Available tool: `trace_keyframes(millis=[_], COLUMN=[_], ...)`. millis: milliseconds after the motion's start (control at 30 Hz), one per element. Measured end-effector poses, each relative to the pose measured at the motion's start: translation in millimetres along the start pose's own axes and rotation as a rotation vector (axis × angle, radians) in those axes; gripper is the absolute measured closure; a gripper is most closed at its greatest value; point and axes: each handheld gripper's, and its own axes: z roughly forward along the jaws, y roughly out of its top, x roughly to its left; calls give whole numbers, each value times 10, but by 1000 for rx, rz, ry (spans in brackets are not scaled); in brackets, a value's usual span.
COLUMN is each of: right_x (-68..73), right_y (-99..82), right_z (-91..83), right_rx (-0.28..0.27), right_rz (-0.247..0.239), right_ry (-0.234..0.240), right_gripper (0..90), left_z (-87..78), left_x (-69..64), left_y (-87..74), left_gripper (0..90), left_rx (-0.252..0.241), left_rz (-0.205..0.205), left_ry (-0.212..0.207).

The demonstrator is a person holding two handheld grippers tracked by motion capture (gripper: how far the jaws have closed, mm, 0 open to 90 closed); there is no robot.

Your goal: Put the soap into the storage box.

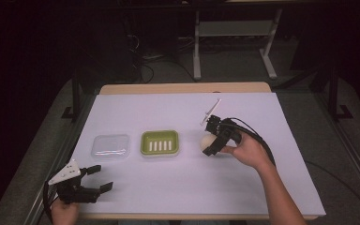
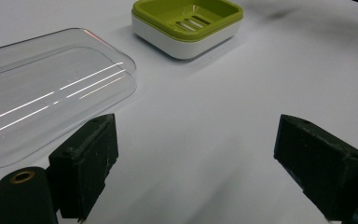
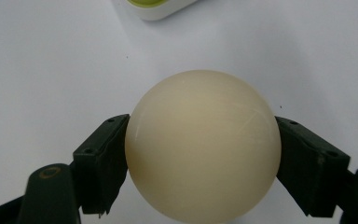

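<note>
A cream-coloured round soap (image 3: 203, 145) sits between the two black jaws of my right gripper (image 3: 200, 154), which press its sides; in the high view this soap (image 1: 207, 141) is just right of the green soap dish (image 1: 160, 143). My right gripper (image 1: 211, 143) is shut on it, low over the white table cover. A clear plastic lid (image 1: 110, 146) lies left of the dish. My left gripper (image 1: 99, 178) rests open near the front left corner with nothing between its jaws; its view shows the clear lid (image 2: 46, 93) and the green dish (image 2: 186, 25) ahead.
The white cover (image 1: 183, 187) spans the wooden table (image 1: 183, 87). A black cable (image 1: 258, 138) trails from the right gripper over the person's hand. Beyond the table's far edge stand white frame legs (image 1: 197, 47) on a dark floor.
</note>
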Motion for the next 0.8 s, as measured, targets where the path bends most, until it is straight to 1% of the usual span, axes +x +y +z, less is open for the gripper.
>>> trace_keyframes(millis=[233,433,567,800], right_x=[15,37,49,69], right_y=[103,200,262,371], right_z=[-17,-26,-30,-19], right_rx=[2,-6,0,3], right_rz=[3,-12,-14,-34], right_ry=[10,8,11,17], right_gripper=[223,223,223,223], left_z=[-6,-10,-11,-12], left_x=[3,2,-4,0], left_y=[1,3,5,3], left_gripper=[128,128,128,128], left_rx=[1,4,5,4], left_rz=[3,9,15,11], left_ry=[-2,-1,-2,-3])
